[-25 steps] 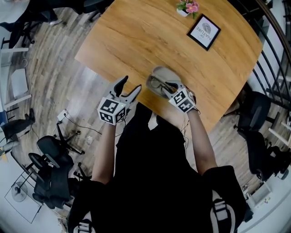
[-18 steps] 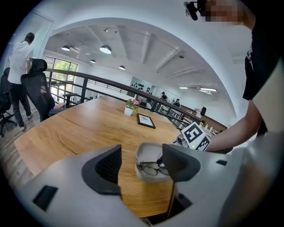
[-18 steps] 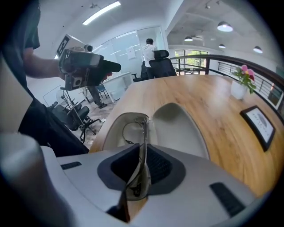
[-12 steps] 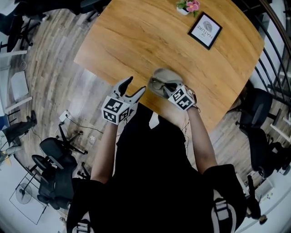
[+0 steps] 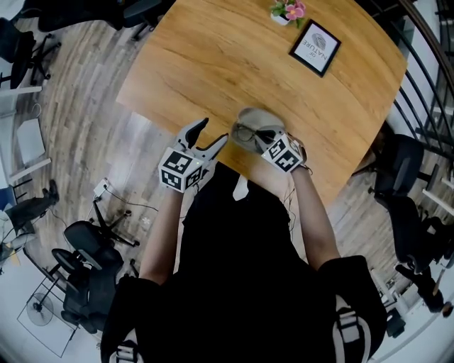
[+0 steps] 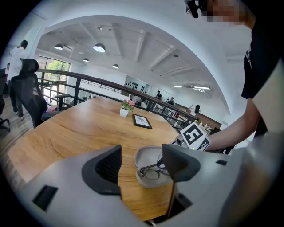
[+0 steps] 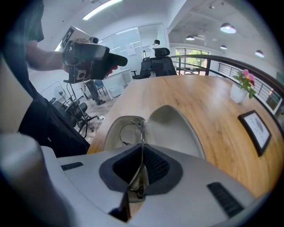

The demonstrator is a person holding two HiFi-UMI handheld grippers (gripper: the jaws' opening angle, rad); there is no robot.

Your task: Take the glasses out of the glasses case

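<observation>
We stand at a round wooden counter [image 5: 234, 64] on an open office floor, with plank flooring [image 5: 78, 106], a dark railing [image 5: 418, 106] to one side and black office chairs [image 5: 89, 280] below.

Our right hand-held gripper [image 7: 142, 170] points steeply down and is clenched on the glasses [image 7: 143, 142]. Its two dark pads are pressed together on a thin temple arm, which runs up from between them to the wire front. The front of the glasses lies over the near shell of the glasses case [image 5: 255, 117], which sits open close to the counter's near edge. Its pale lid is folded back flat on the far side. The right hand-held gripper reaches into the case from the edge nearest us, with its marker cube just beside the shell.

Our left hand-held gripper [image 5: 213, 131] hovers near the counter's edge, a little apart from the case. Its jaws are spread wide and grasp nothing. Through that gap, in the left gripper view, we see the case and the glasses on the wood beyond. The right hand-held gripper's cube is just behind them, on the side away from the left one.

Farther out, well apart from the case, a black-framed picture [image 5: 314, 47] lies flat. A small white pot of pink flowers [image 5: 287, 10] stands just beyond it at the far rim.
</observation>
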